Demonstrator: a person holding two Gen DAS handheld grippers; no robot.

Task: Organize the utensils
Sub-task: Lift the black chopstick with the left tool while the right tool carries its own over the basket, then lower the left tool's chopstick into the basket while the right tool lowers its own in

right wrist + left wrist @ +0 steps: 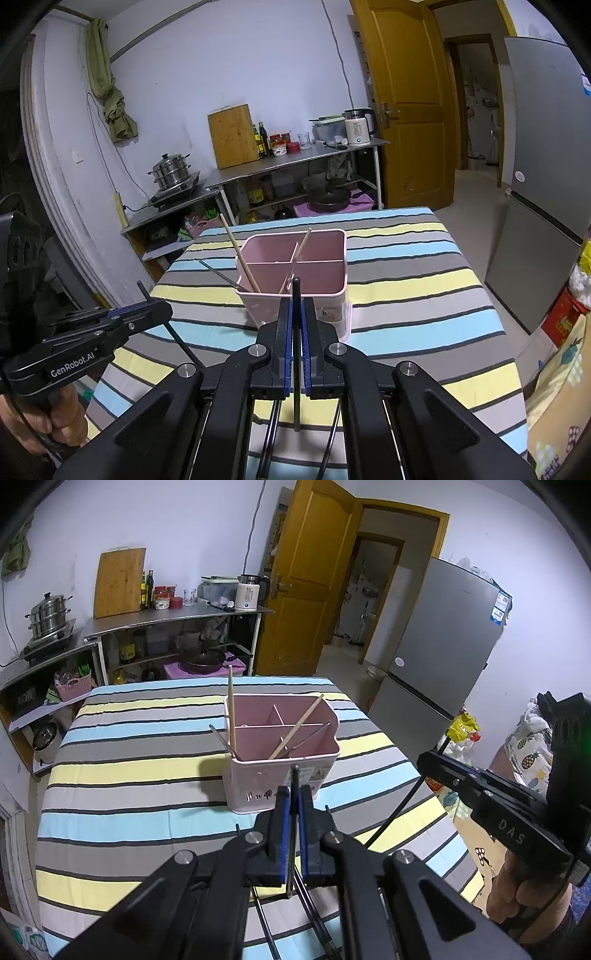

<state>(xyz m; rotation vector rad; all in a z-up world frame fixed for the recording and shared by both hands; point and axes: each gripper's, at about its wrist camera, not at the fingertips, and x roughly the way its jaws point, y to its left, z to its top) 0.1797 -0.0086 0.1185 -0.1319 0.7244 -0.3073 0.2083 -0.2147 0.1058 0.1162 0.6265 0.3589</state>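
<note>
Both grippers, left (294, 794) and right (296, 306), are clamped on thin black chopsticks (295, 775) (296, 291).
Just ahead I see the pink divided plastic holder (284, 771) on the striped tablecloth (140, 760), wooden chopsticks (231, 709) and metal ones (221, 740) leaning inside.

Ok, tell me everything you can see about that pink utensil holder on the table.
The pink holder is a rectangular, plastic-looking caddy standing upright on the striped tablecloth. Thin walls split its open top into compartments. Two wooden chopsticks and two thin metal ones lean inside. Small cut-outs mark its lower front, with a label. Neither gripper touches it.
</note>
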